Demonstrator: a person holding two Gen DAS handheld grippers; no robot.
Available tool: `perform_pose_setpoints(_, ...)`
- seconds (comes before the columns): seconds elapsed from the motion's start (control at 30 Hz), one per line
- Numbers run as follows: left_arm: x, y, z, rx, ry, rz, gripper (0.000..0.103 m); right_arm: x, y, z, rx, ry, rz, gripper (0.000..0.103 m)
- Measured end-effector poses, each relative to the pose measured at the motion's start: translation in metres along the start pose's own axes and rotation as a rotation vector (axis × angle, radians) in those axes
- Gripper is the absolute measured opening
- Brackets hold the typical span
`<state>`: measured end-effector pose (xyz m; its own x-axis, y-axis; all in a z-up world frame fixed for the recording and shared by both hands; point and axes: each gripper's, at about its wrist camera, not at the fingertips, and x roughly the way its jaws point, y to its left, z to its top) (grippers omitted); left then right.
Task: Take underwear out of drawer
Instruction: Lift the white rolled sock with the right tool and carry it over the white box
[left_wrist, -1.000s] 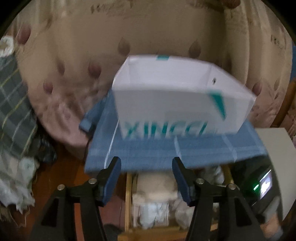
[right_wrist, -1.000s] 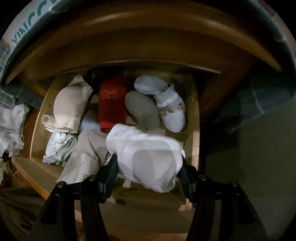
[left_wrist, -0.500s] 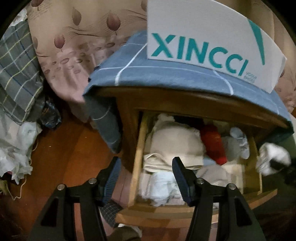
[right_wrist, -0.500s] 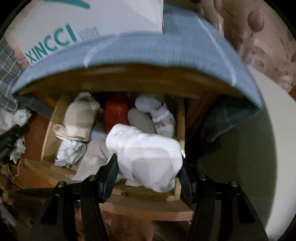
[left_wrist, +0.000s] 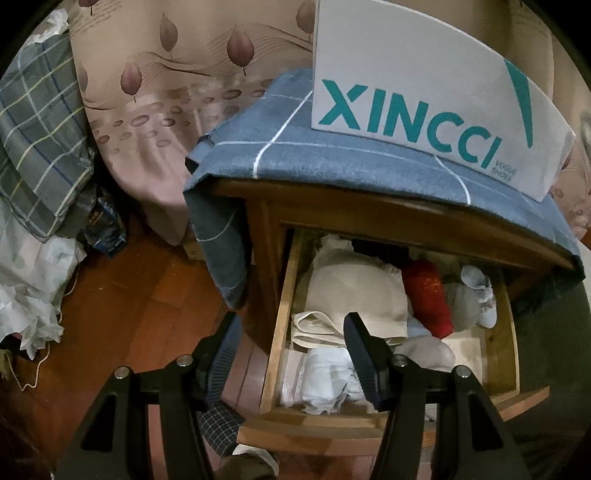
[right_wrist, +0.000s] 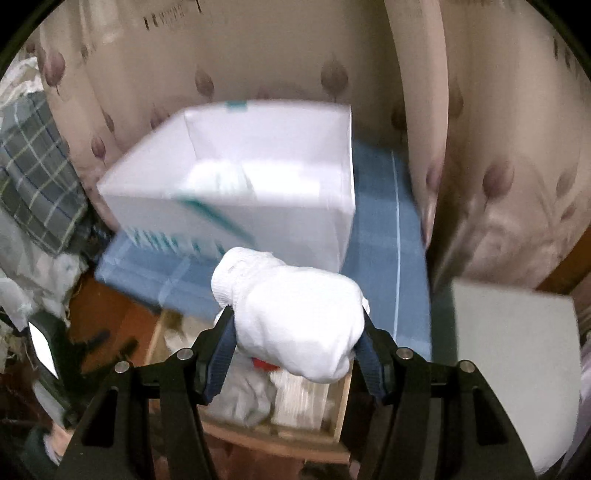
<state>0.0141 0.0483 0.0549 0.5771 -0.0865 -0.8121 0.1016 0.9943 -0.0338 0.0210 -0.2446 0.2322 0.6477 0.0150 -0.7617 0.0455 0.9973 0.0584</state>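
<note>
Underwear (right_wrist: 295, 314), white bundle, clamped between right gripper (right_wrist: 297, 334) fingers above drawer (right_wrist: 273, 432); left gripper (left_wrist: 291, 336) gapes, holding nothing.

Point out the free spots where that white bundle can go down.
Bare blue cloth lies right of the white box, up to the curtain. The box floor is partly free beside a pale item already inside. The drawer is crowded. The right gripper holds the white bundle.

One open wooden drawer (left_wrist: 282, 314), one white shoebox (left_wrist: 424, 99), one blue checked cloth (left_wrist: 295, 155), two grippers.
</note>
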Motion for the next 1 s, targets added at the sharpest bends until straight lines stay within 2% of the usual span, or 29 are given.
perform_pose_setpoints(0.1, 0.0, 0.0, 0.0, 0.0, -0.001, 0.006, 0.059, -0.007, 0.005, 0.036, -0.01, -0.038, -0.022, 0.057)
perform_pose_setpoints(0.27, 0.004, 0.005, 0.001, -0.014, 0.01, 0.008, 0.059, 0.005, 0.013, 0.075, -0.01, -0.065, -0.049, 0.057)
perform_pose_setpoints(0.4, 0.006, 0.008, 0.003, -0.02, 0.009, 0.022, 0.059, 0.037, 0.022, 0.096, -0.008, -0.024, -0.06, 0.057)
perform_pose_setpoints(0.7, 0.013, 0.012, 0.004, -0.032, 0.032, 0.013, 0.059, 0.107, 0.034, 0.096, -0.016, 0.114, -0.093, 0.057)
perform_pose_setpoints(1.0, 0.019, 0.014, 0.003, -0.049, 0.066, -0.015, 0.059, 0.124, 0.03, 0.09, -0.019, 0.147, -0.122, 0.062)
